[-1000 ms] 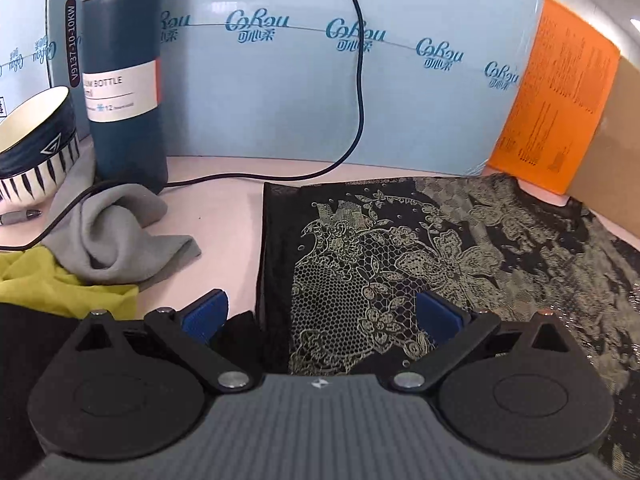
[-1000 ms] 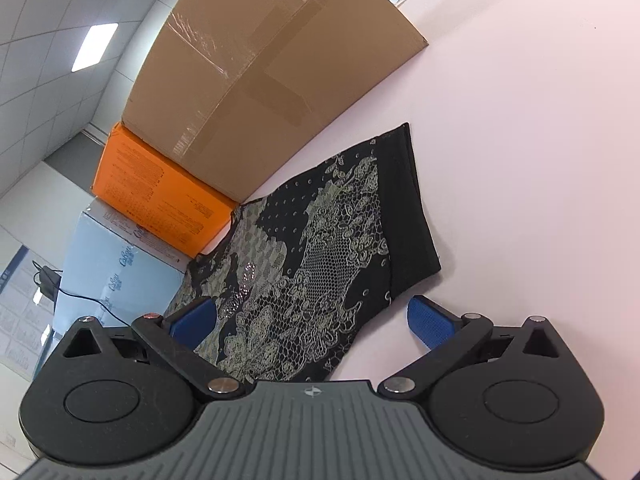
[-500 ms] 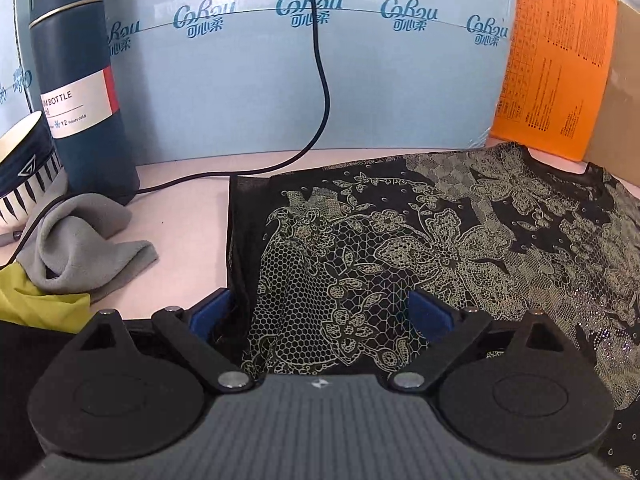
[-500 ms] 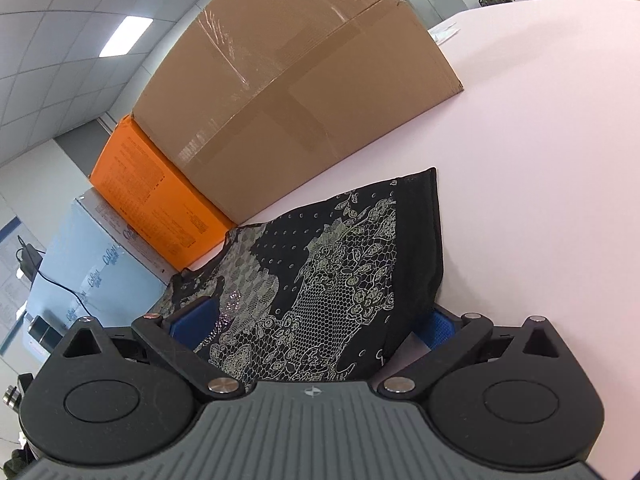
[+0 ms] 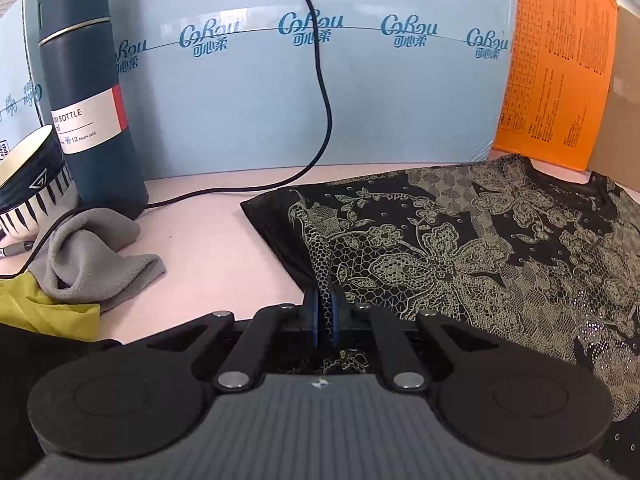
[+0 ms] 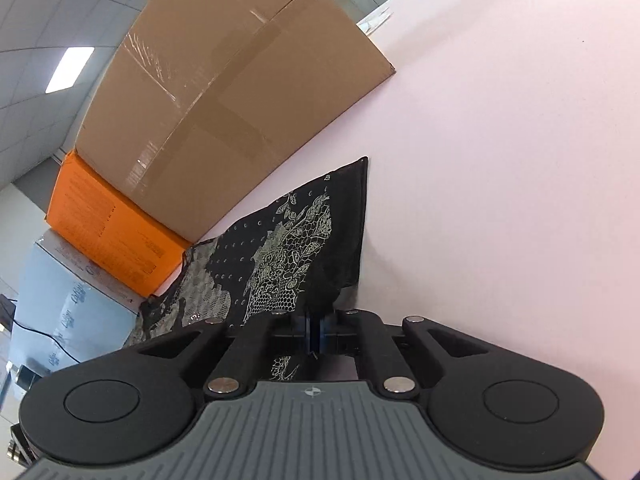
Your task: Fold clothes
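A black garment with a beige lace-flower print [image 5: 472,256] lies spread on the pink table; it also shows in the right wrist view [image 6: 296,248]. My left gripper [image 5: 325,312] is shut on the garment's near left edge, cloth pinched between the blue pads. My right gripper [image 6: 316,330] is shut on the near right hem of the same garment, which is drawn up into a ridge toward the pads.
A dark thermos bottle [image 5: 90,96], a striped bowl [image 5: 30,184], a grey cloth [image 5: 92,256] and a yellow cloth [image 5: 44,312] sit left. A black cable [image 5: 320,92] runs over the light blue box [image 5: 320,80]. An orange box [image 5: 556,72] and a cardboard box [image 6: 224,96] stand behind.
Both grippers went from open to shut, each pinching an edge of the garment. The cloth has bunched toward the pads on both sides.
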`<state>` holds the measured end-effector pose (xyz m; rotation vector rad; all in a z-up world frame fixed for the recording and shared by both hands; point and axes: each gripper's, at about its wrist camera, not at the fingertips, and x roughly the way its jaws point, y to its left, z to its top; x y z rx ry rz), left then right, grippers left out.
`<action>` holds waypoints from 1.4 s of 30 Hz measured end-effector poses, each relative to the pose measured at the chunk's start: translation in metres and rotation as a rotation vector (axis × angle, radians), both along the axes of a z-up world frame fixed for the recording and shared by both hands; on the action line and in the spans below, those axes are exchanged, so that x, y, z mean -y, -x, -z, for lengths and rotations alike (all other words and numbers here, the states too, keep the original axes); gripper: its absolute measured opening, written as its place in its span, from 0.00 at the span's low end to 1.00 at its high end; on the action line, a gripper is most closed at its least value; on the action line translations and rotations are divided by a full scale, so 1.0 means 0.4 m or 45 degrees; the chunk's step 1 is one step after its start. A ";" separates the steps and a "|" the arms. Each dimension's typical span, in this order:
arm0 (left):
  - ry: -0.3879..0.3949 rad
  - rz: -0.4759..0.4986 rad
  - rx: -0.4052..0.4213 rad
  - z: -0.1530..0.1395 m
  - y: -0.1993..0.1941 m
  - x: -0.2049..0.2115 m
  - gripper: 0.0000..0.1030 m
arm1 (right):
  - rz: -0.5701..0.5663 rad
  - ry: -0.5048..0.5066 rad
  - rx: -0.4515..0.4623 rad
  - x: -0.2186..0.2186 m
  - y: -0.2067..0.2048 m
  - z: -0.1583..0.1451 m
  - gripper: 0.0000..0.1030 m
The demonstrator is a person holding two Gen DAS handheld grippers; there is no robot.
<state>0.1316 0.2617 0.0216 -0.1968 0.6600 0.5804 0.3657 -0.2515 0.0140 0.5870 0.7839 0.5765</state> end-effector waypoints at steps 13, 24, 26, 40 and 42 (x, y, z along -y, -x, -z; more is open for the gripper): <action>-0.132 -0.093 0.014 0.020 -0.012 0.042 0.09 | -0.012 0.065 0.108 -0.020 0.024 -0.004 0.13; -0.238 -0.059 -0.031 0.022 -0.025 0.073 0.76 | 0.010 0.132 0.176 -0.033 0.041 -0.018 0.18; -0.236 -0.049 -0.033 0.022 -0.026 0.073 0.77 | 0.012 0.148 0.176 -0.037 0.040 -0.019 0.16; -0.116 0.145 0.091 -0.003 0.012 0.090 0.86 | 0.108 0.378 0.208 -0.008 0.028 -0.041 0.04; -0.142 0.198 0.085 -0.001 0.006 0.109 0.89 | 0.108 0.325 0.176 0.015 0.021 -0.032 0.04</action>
